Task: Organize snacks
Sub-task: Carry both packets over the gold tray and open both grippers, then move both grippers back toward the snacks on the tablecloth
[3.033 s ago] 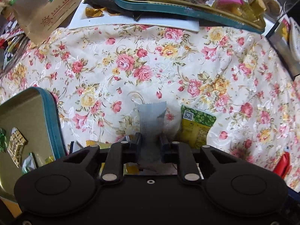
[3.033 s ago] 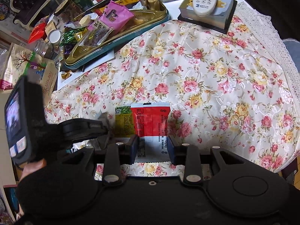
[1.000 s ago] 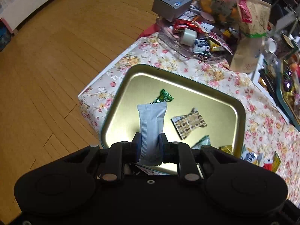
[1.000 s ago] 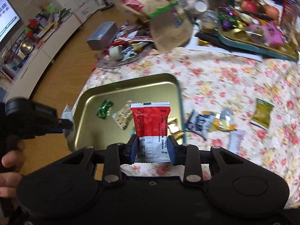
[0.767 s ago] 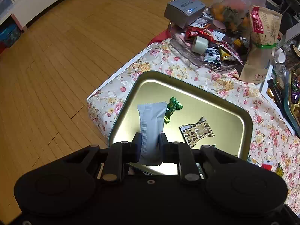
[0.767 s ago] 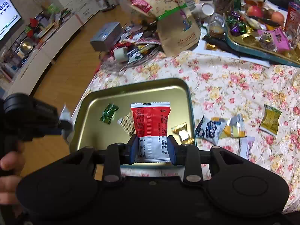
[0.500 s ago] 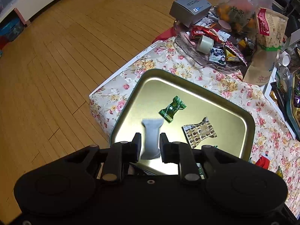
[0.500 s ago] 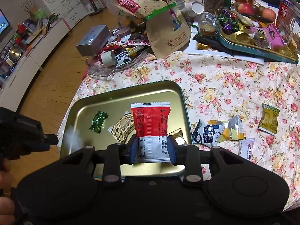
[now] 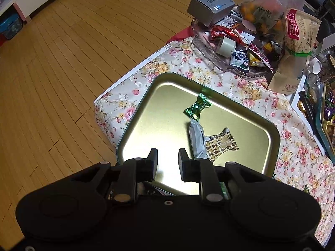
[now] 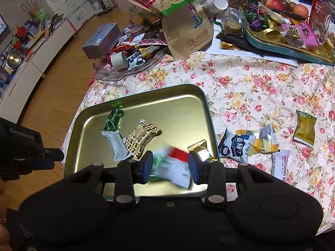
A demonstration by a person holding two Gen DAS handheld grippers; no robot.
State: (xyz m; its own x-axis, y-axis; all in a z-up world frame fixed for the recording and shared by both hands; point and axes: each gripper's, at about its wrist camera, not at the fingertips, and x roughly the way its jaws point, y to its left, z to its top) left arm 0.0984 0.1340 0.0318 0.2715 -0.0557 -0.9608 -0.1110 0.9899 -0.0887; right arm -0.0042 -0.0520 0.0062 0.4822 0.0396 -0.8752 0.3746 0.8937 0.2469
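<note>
Two wrist views, both angled down.
I see the shallow gold metal tray [image 9: 134, 133] [image 10: 88, 113] close below in each, from opposite ends.

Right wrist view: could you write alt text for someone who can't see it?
The right tool hangs open over a gold tray, a blurred red-and-white snack packet between its fingers. Four wrapped snacks lie in the tray, and four more on the floral tablecloth beside it.
</note>
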